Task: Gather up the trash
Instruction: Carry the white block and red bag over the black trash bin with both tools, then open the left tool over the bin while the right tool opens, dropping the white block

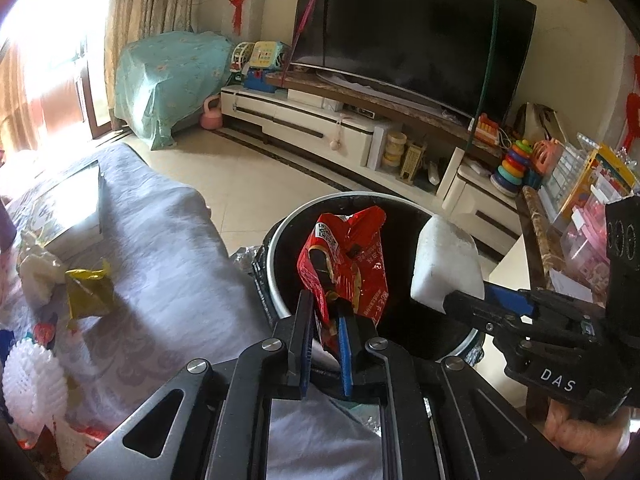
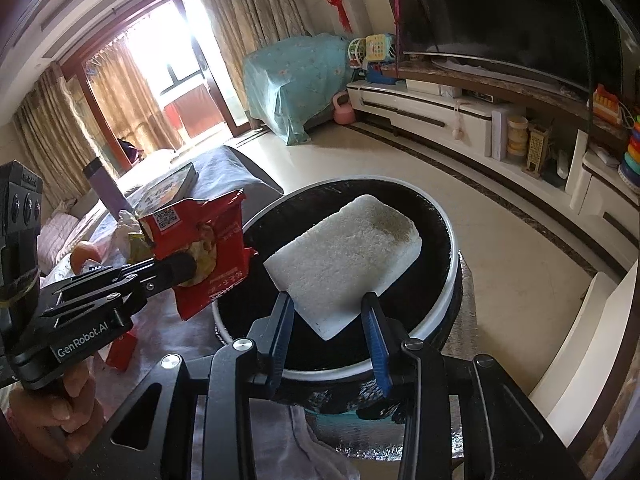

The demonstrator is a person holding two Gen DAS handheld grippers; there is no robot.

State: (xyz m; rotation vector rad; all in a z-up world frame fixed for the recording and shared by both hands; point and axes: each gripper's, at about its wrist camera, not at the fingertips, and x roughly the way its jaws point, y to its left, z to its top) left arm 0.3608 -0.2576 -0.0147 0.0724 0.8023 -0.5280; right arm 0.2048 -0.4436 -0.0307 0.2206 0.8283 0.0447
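Observation:
My left gripper (image 1: 325, 312) is shut on a red snack wrapper (image 1: 348, 256) and holds it over the open trash bin (image 1: 280, 292), which has a white rim and a black liner. The wrapper also shows in the right wrist view (image 2: 200, 248), as does the left gripper (image 2: 182, 266). My right gripper (image 2: 328, 308) is shut on a white foam block (image 2: 344, 256) and holds it above the bin (image 2: 450, 280). The foam block (image 1: 446, 266) and right gripper (image 1: 456, 300) show at the bin's right side in the left wrist view.
A grey cloth-covered table (image 1: 160, 248) lies left of the bin with a yellow wrapper (image 1: 86, 292), crumpled white paper (image 1: 38, 276) and a white spiky ball (image 1: 32, 384). A TV (image 1: 408, 40) on a white cabinet (image 1: 320, 124) stands behind. A cluttered shelf (image 1: 580, 200) is at the right.

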